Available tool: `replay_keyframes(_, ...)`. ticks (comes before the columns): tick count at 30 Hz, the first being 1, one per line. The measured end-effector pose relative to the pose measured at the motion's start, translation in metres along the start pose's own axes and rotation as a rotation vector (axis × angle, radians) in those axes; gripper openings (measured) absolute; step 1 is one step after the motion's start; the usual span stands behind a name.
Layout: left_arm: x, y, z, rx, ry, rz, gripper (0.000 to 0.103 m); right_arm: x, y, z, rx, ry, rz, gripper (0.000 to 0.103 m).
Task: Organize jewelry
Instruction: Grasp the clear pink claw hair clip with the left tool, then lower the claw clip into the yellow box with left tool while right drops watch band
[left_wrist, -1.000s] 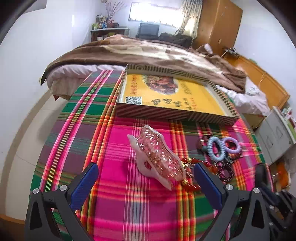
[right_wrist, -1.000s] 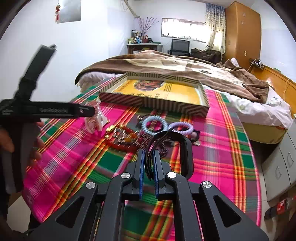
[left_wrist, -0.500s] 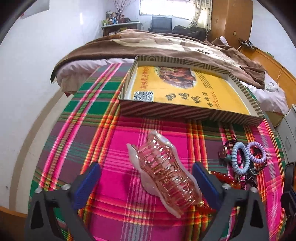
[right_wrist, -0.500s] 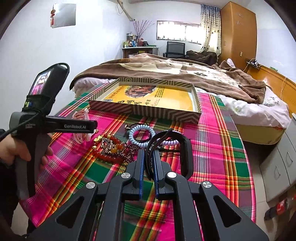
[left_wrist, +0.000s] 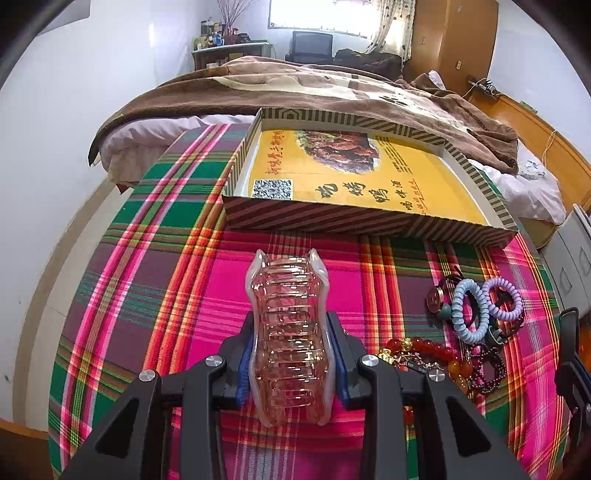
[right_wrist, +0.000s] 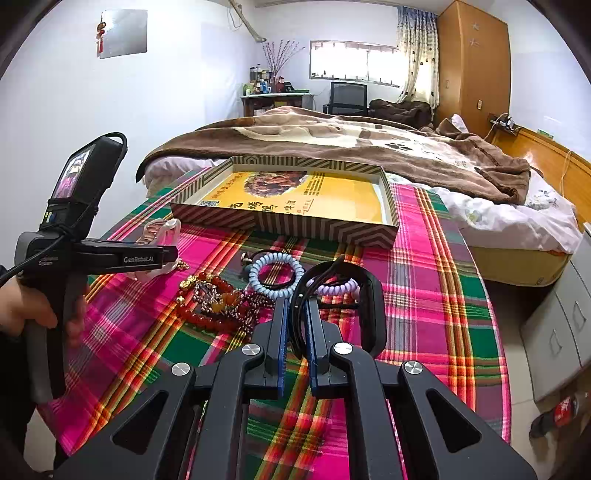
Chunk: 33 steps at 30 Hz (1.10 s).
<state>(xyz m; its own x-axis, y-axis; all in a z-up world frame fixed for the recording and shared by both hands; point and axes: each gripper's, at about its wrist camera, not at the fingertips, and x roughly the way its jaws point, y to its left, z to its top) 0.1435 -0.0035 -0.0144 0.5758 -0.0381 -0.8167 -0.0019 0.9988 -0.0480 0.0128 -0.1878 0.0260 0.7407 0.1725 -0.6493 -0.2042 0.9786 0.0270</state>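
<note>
The left gripper (left_wrist: 291, 354) has just been closing, and its blue pads now press both flanks of the clip (left_wrist: 290, 332), a translucent pink hair claw with ribbed, interlocking teeth and glossy curved wings. The clip points away toward the box (left_wrist: 369, 221), over the middle of the plaid cloth (left_wrist: 147, 295), a bright weave of pink, green and orange stripes.

Over on the right, the right gripper (right_wrist: 295, 332) sits nearly shut, its narrow jaws pinching a thin black hair tie (right_wrist: 301, 295), and a broad black band (right_wrist: 373, 314) arches beside it.

Between the two lies the heap: a pale blue coil (right_wrist: 275, 275), springy like phone cord, a lilac coil (right_wrist: 338, 286) just beside it, and red beads (right_wrist: 207, 317), round and shiny, tangled with gold charms and darker garnet-coloured beads. That heap sits toward the cloth's right edge in the left wrist view.

The box is shallow card, striped brown and cream on its walls, with a yellow printed sheet flat inside. It stands at the far edge of the cloth, against the bed (right_wrist: 369, 144) with its plush brown blanket.

A hand (right_wrist: 26, 306) grips the left tool's handle.
</note>
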Motion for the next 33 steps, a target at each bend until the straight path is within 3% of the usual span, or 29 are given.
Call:
replay_keyframes(13, -0.038, 0.006, 0.019, 0.029, -0.08, -0.017, 0.035, -0.007, -0.009, 0.023, -0.006, -0.034, -0.025, 0.009)
replay_keyframes(20, -0.049, 0.006, 0.038, 0.047, -0.122, -0.026, 0.035, -0.001, -0.02, 0.054, -0.013, -0.064, -0.05, 0.009)
replay_keyframes(33, -0.004, 0.005, 0.11, 0.053, -0.144, -0.1, 0.035, 0.085, -0.041, 0.119, -0.071, -0.009, -0.099, 0.009)
